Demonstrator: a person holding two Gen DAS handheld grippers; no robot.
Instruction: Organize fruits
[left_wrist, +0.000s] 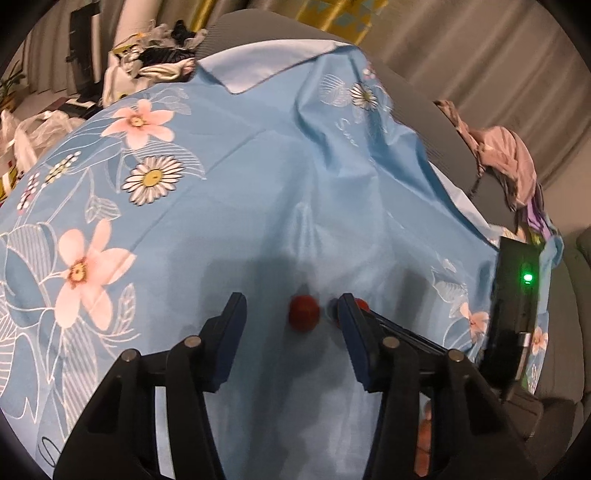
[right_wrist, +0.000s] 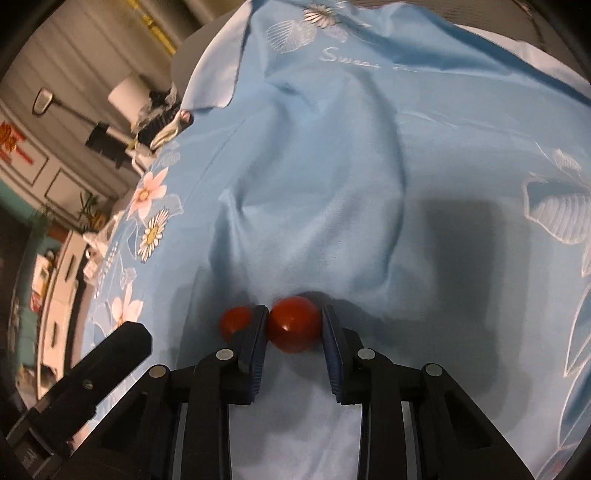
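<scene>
Two small red tomatoes lie on a light blue floral cloth (left_wrist: 258, 192). In the left wrist view, one tomato (left_wrist: 303, 313) sits between the fingertips of my open left gripper (left_wrist: 291, 314), touching neither. The second tomato (left_wrist: 361, 305) is mostly hidden behind my left gripper's right finger. In the right wrist view, my right gripper (right_wrist: 295, 328) has its jaws closed on the larger-looking tomato (right_wrist: 294, 324), both pads touching it, resting on the cloth (right_wrist: 332, 166). The other tomato (right_wrist: 236, 322) lies just left of the right gripper's left finger. The black body at lower left is the left gripper (right_wrist: 92, 376).
The cloth covers a grey sofa-like seat (left_wrist: 436, 122). A pile of clothes (left_wrist: 159, 62) lies at the far left and pink garments (left_wrist: 498, 155) hang over the right edge. The right gripper's black body with a green light (left_wrist: 517, 306) is at right.
</scene>
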